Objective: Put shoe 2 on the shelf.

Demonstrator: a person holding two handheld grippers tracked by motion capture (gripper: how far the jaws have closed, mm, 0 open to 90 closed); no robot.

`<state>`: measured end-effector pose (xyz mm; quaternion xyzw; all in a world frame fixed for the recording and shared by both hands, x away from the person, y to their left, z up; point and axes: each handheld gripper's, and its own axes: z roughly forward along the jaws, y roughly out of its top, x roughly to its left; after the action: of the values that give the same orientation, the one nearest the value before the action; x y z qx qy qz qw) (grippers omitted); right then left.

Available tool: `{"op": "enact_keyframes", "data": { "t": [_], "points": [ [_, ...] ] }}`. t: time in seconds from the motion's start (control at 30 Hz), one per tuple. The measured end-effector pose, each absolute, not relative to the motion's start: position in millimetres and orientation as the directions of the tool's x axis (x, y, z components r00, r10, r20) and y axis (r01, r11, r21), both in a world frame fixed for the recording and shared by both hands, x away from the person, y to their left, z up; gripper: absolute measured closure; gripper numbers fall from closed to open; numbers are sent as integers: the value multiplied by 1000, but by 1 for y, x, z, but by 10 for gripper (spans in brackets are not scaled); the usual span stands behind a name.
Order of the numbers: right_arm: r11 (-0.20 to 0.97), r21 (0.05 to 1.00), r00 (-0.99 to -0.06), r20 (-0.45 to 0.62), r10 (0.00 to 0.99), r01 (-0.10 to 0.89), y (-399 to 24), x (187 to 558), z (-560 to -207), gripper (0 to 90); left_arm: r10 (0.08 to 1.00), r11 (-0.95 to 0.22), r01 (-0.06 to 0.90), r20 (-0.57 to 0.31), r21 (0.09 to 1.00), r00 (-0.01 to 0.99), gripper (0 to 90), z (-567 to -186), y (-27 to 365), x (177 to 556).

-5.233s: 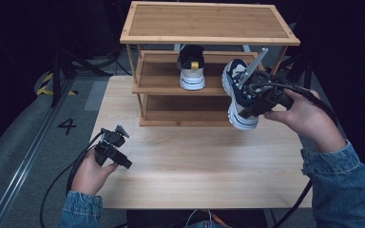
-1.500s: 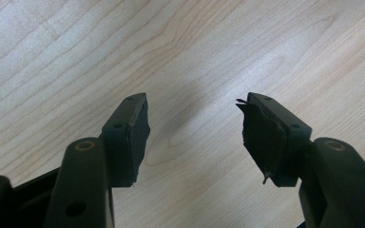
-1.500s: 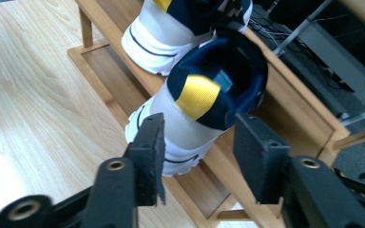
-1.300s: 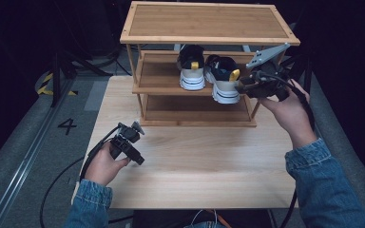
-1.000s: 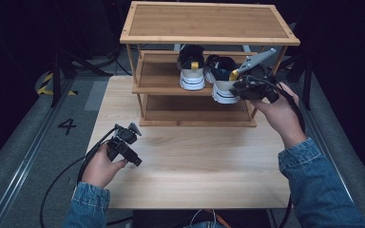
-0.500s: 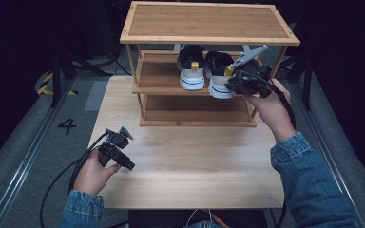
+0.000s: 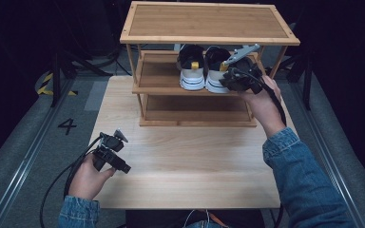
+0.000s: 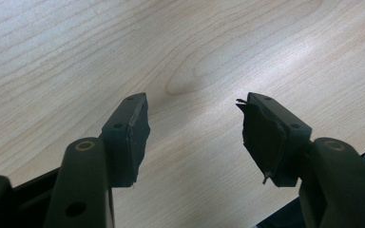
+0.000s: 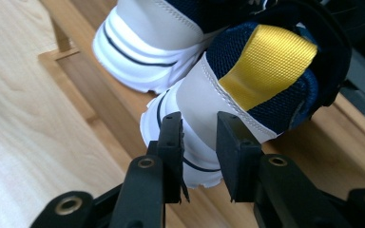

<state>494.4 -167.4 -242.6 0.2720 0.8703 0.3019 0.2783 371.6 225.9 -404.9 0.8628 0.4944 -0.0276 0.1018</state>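
A wooden shoe rack (image 7: 209, 21) stands at the back of the table (image 7: 195, 161). On its middle shelf (image 9: 119, 109) sit two white and navy sneakers with yellow heel tabs, side by side, heels toward me: the left sneaker (image 7: 191, 71) (image 9: 147, 42) and the right sneaker (image 7: 216, 71) (image 9: 266, 71). My right gripper (image 7: 225, 80) (image 9: 199, 137) is at the right sneaker's heel. Its jaws have just been opening, and the white heel lies between the tips without being pressed. My left gripper (image 7: 119, 152) (image 8: 195, 128) hovers open over the bare table at the front left, holding nothing.
The rack's lower shelf (image 7: 195, 114) is bare, and so is its top board. A black cable (image 7: 62, 180) trails from the left gripper off the table's front left. Dark floor with a number marking (image 7: 67, 126) lies to the left.
My right hand has carried the right sneaker leftward onto the middle shelf, beside the left sneaker. The left hand has drifted slightly left along the table front.
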Motion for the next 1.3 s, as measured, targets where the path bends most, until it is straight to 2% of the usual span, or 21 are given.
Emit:
{"op": "enact_keyframes", "data": {
  "t": [0.3, 0.4, 0.63, 1.0, 1.3],
  "points": [
    [664, 682, -683, -327, 653, 308, -165, 501, -247, 666, 850, -485, 861, -151, 152, 505, 420, -404, 228, 371],
    [644, 693, -696, -286, 658, 324, -169, 500, -245, 591, 848, -489, 859, -152, 149, 509, 420, -404, 228, 371],
    [614, 722, -717, -239, 655, 320, -182, 485, -236, 553, 845, -492, 856, -149, 156, 513, 420, -404, 226, 374],
    [571, 742, -724, -173, 668, 350, -226, 450, -236, 518, 829, -513, 840, -150, 180, 538, 419, -402, 215, 385],
    [534, 761, -712, -137, 689, 370, -276, 428, -270, 510, 811, -533, 822, -154, 203, 564, 417, -402, 205, 394]
  ]
}}
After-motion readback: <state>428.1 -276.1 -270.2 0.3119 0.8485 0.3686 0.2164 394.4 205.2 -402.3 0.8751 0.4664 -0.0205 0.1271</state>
